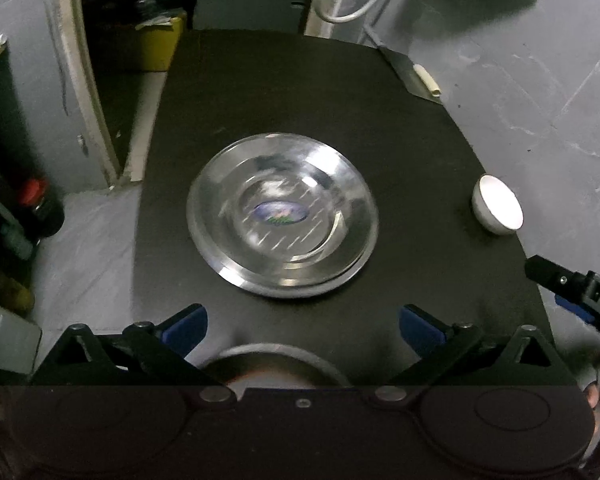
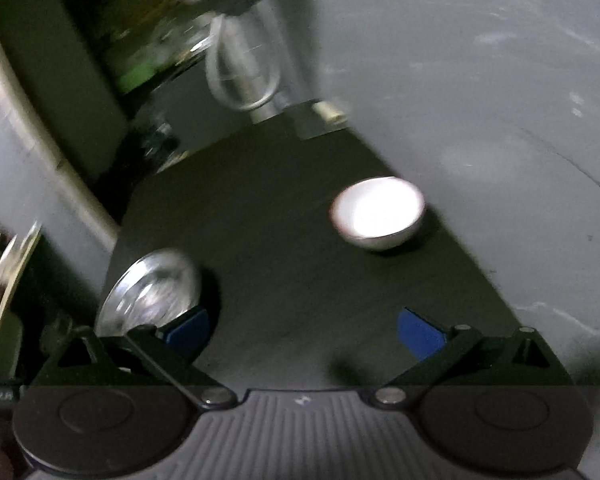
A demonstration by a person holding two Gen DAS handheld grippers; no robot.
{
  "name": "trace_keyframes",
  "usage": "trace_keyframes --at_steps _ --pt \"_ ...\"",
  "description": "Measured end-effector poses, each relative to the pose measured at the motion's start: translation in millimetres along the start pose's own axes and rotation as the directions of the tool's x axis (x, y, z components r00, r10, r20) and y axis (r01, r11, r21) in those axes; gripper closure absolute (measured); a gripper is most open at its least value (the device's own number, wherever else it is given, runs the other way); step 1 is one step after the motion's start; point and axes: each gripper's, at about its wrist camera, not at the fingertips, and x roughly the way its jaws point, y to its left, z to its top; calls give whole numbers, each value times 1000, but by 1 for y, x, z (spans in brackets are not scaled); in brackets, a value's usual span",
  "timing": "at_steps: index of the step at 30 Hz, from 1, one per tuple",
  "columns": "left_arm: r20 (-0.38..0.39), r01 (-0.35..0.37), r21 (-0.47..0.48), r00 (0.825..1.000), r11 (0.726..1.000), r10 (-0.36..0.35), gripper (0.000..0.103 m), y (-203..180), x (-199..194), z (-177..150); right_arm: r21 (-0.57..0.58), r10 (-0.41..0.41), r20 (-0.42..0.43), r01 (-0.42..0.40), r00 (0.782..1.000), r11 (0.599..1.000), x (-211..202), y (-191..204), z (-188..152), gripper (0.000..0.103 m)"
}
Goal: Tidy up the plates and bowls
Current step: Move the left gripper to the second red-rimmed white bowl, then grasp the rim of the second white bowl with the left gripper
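Left gripper (image 1: pixel 303 330) wide, empty | steel plate (image 1: pixel 282 224) just ahead | bowl (image 1: pixel 498 210) right

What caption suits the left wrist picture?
Open left hand-held gripper above a steel plate on a black table, white bowl at right.

Right hand-held gripper (image 2: pixel 304 334) over dark counter (image 2: pixel 284 248), blue pads wide apart, nothing between. White bowl (image 2: pixel 378 213) upright ahead, near counter's right edge. Steel plates (image 2: pixel 150 294) at left, blurred, just beyond left pad.
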Motion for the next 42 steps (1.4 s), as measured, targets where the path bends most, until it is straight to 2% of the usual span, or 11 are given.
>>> trace_keyframes --at_steps 7,11,17,21,23,28,33,39,42 --pt "-8 -13 82 1000 997 13 1 -39 31 35 126 -18 35 14 999 992 30 -42 5 0" --pt "-25 5 148 1000 989 -1 1 -65 60 63 125 -13 48 7 999 992 46 -51 4 0" --pt "8 23 290 1000 957 -26 1 -119 108 107 141 -61 122 44 991 989 57 -55 8 0" --pt "-12 62 368 998 928 -62 1 -151 139 127 166 -95 156 69 983 984 66 -61 13 2" --pt "-26 82 397 997 914 -79 1 -164 152 133 174 -108 159 79 981 982 73 -63 17 8" --pt "-69 120 465 993 877 -99 1 -191 180 139 182 -104 148 76 983 980 87 -65 25 17" --pt "-112 157 476 987 865 -118 1 -200 194 139 184 -109 126 84 986 979 95 -66 28 24" --pt "-158 202 464 977 863 -144 15 -201 203 139 182 -113 110 92 987 979 103 -68 30 35" --pt "-174 234 467 970 853 -172 22 -203 203 135 178 -106 110 85 988 980 105 -69 31 41"
